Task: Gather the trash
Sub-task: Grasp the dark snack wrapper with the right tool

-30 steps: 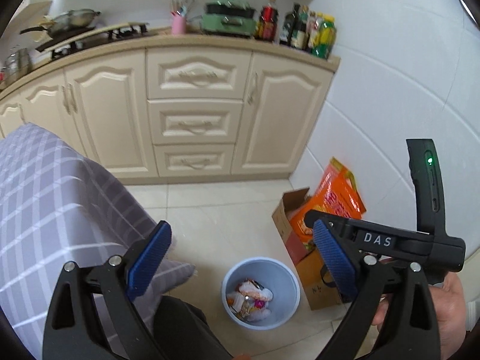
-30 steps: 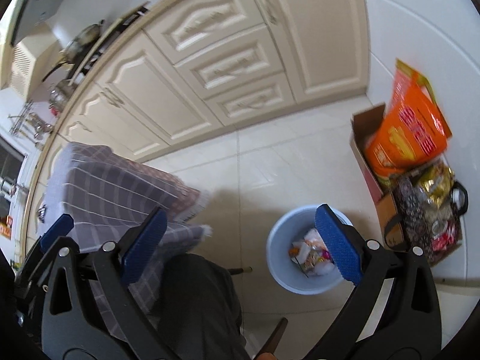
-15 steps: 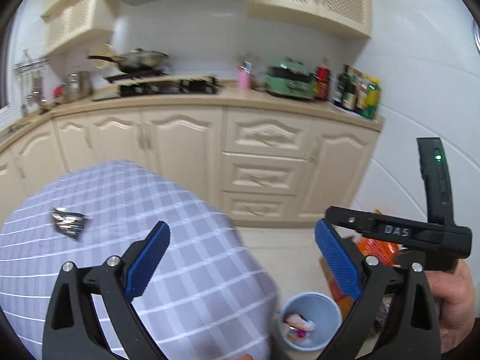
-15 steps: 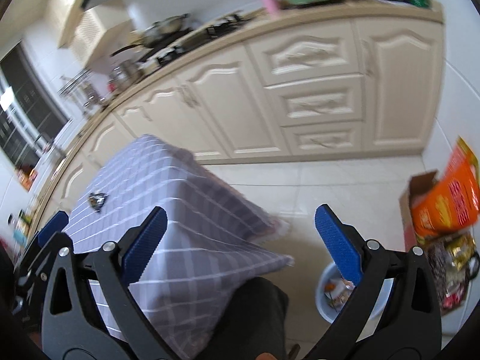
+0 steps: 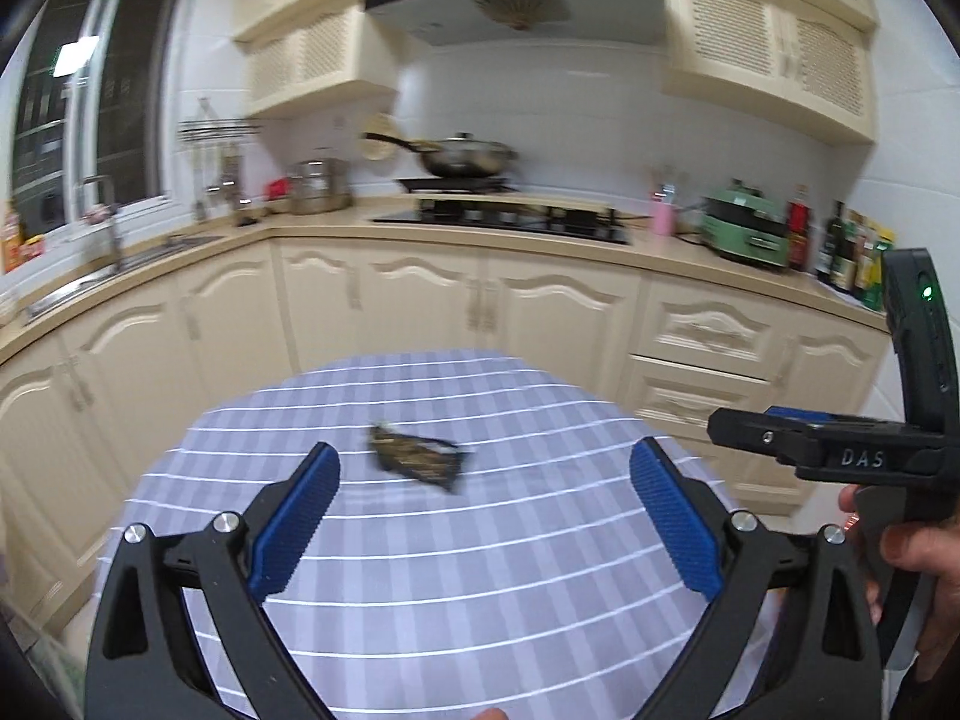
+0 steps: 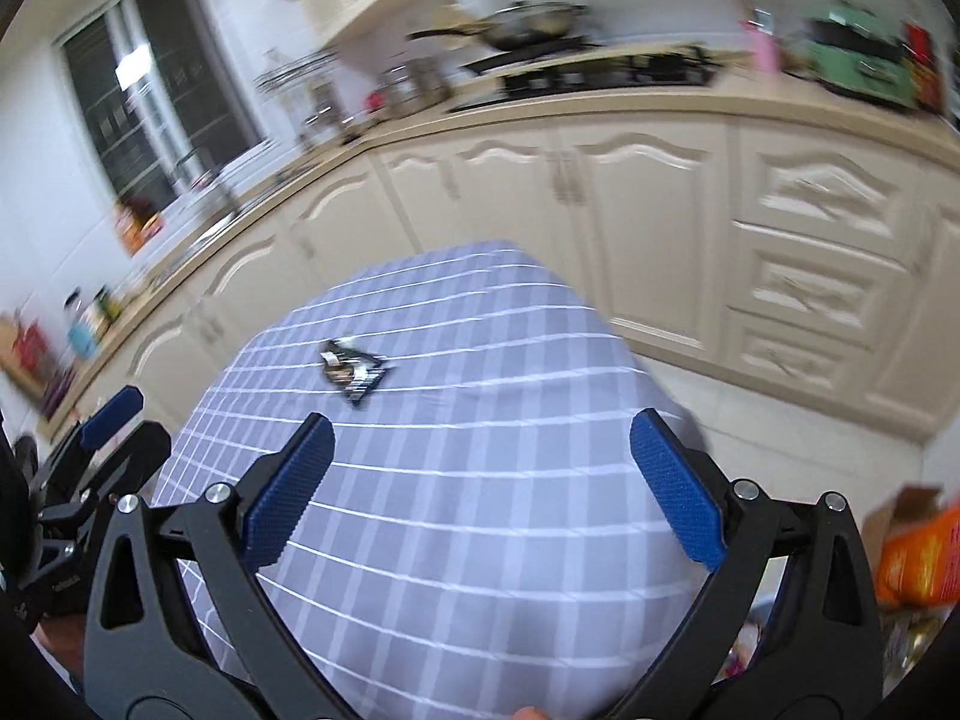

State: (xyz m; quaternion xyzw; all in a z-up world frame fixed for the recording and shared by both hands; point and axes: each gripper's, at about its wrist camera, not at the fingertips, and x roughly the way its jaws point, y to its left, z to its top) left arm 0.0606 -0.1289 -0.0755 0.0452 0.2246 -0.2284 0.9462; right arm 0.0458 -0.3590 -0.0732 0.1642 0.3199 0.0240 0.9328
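A crumpled dark foil wrapper (image 5: 420,457) lies on the table with the lilac checked cloth (image 5: 492,588); in the right wrist view the same wrapper (image 6: 354,373) sits toward the table's far left. My left gripper (image 5: 485,507) hangs open above the cloth, the wrapper just beyond its fingertips and a little left of centre. My right gripper (image 6: 480,483) is open too, over the cloth, with the wrapper ahead and to its left. Neither holds anything. The blue bin is out of view.
Cream cabinets (image 5: 540,324) and a counter with a hob and wok (image 5: 462,159) run behind the table. Bottles and a green cooker (image 5: 747,228) stand at the right. An orange bag in a box (image 6: 918,552) sits on the floor, right. A hand (image 5: 918,576) holds the other gripper's body.
Both grippers have swung up and left, from the floor bin to the table. The wrapper has come to the middle of the view, and the bin has dropped out of sight.
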